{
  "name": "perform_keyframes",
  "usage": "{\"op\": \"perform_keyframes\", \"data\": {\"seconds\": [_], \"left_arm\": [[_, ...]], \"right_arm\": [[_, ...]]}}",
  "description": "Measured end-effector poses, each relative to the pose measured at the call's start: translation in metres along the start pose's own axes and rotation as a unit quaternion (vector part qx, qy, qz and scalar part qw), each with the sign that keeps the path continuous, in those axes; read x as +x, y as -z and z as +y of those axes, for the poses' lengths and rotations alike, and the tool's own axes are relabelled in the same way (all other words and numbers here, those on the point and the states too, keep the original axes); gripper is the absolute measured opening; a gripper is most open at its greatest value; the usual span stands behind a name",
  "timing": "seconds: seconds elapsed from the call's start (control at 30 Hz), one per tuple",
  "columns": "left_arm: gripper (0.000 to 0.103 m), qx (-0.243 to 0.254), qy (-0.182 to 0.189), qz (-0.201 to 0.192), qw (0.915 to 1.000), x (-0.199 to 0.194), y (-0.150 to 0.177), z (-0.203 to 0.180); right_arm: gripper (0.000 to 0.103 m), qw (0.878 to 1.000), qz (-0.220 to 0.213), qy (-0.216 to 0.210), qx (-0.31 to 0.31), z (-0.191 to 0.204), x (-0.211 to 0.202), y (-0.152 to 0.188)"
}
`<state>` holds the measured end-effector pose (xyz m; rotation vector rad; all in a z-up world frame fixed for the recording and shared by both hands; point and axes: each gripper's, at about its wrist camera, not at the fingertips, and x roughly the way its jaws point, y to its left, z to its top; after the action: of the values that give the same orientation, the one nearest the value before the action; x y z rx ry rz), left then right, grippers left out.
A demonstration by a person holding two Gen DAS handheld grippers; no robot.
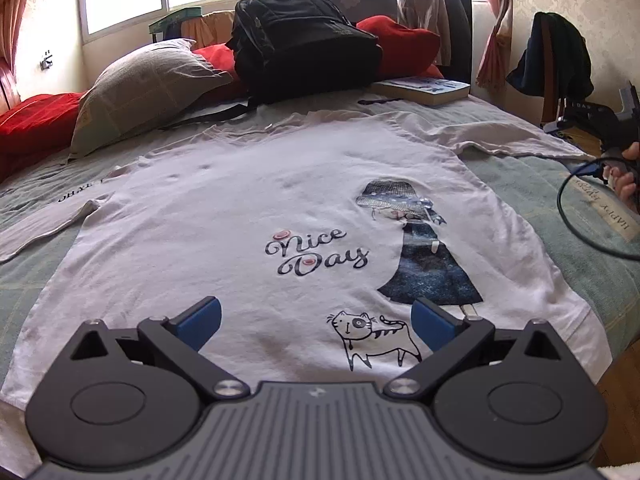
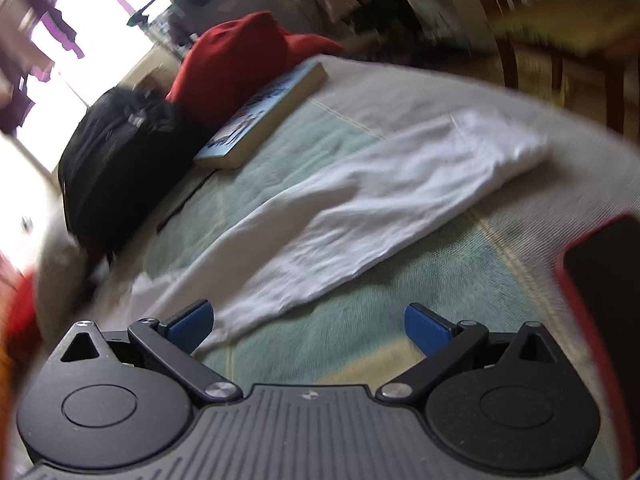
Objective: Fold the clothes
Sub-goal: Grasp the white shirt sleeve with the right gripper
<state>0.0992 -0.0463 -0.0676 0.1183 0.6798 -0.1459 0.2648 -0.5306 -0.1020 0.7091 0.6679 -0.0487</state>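
A white long-sleeved shirt (image 1: 224, 216) lies flat, print side up, on the bed, with "Nice Day", a girl in a dark dress and a cat on it. My left gripper (image 1: 316, 326) hovers open over the shirt's near hem, nothing between its blue pads. The shirt's right sleeve (image 2: 376, 208) stretches out over the green blanket in the blurred right wrist view. My right gripper (image 2: 306, 326) is open just short of that sleeve's shoulder end. In the left wrist view the right gripper's body (image 1: 600, 120) shows at the far right edge, held by a hand (image 1: 626, 184).
A black backpack (image 1: 304, 48), red cushions (image 1: 404, 46), a grey pillow (image 1: 140, 92) and a book (image 1: 426, 90) crowd the head of the bed. A red-cased phone (image 2: 604, 292) lies on the blanket at right. A chair with clothes (image 1: 556, 60) stands beside the bed.
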Motion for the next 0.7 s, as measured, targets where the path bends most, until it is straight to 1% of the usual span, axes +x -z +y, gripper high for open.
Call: {"op": "perform_keyframes", "data": {"seconds": [0.03, 0.07, 0.17, 0.27, 0.33, 0.37, 0.43, 0.5, 0.53, 0.57, 0.6, 0.63, 0.67, 0.7], "left_arm": [[0.101, 0.0, -0.002, 0.001, 1.0, 0.001, 0.0, 0.0], [0.101, -0.002, -0.002, 0.002, 1.0, 0.001, -0.001, 0.001], [0.101, -0.007, 0.004, 0.003, 1.0, 0.003, -0.002, 0.001], [0.101, 0.001, -0.008, 0.011, 0.9999, 0.008, -0.002, 0.0], [0.101, 0.004, -0.013, 0.014, 0.9998, 0.011, -0.001, -0.001], [0.101, 0.005, -0.012, 0.015, 0.9998, 0.011, -0.001, -0.001], [0.101, 0.002, -0.01, 0.015, 0.9998, 0.013, -0.002, 0.0], [0.101, 0.001, -0.011, 0.017, 0.9998, 0.014, -0.002, 0.0], [0.101, 0.001, -0.011, 0.017, 0.9998, 0.014, -0.002, 0.0], [0.101, 0.001, -0.011, 0.018, 0.9998, 0.015, -0.001, 0.0], [0.101, 0.001, -0.01, 0.018, 0.9998, 0.015, -0.001, 0.0], [0.101, 0.0, -0.01, 0.019, 0.9998, 0.015, -0.001, 0.0], [0.101, 0.001, -0.01, 0.018, 0.9998, 0.014, -0.001, 0.0], [0.101, 0.002, -0.01, 0.017, 0.9998, 0.013, -0.001, 0.0]], "right_arm": [[0.103, 1.0, -0.003, -0.014, 0.021, -0.009, 0.006, -0.003], [0.103, 0.999, -0.015, -0.03, 0.028, -0.015, 0.01, -0.006], [0.103, 0.996, -0.032, -0.059, 0.052, -0.029, 0.022, -0.018], [0.102, 0.993, -0.052, -0.069, 0.086, -0.04, 0.03, -0.032], [0.1, 0.99, -0.064, -0.064, 0.105, -0.047, 0.037, -0.042], [0.097, 0.989, -0.07, -0.061, 0.113, -0.05, 0.04, -0.045], [0.084, 0.988, -0.08, -0.048, 0.126, -0.056, 0.046, -0.052], [0.064, 0.984, -0.09, -0.041, 0.147, -0.067, 0.049, -0.056], [0.059, 0.983, -0.092, -0.037, 0.156, -0.071, 0.051, -0.057], [0.047, 0.981, -0.093, -0.034, 0.165, -0.076, 0.053, -0.058], [0.031, 0.98, -0.093, -0.03, 0.172, -0.081, 0.055, -0.059], [0.02, 0.979, -0.092, -0.022, 0.182, -0.086, 0.057, -0.059], [0.003, 0.978, -0.09, -0.015, 0.187, -0.088, 0.057, -0.059], [0.003, 0.978, -0.089, -0.009, 0.19, -0.091, 0.058, -0.058]]}}
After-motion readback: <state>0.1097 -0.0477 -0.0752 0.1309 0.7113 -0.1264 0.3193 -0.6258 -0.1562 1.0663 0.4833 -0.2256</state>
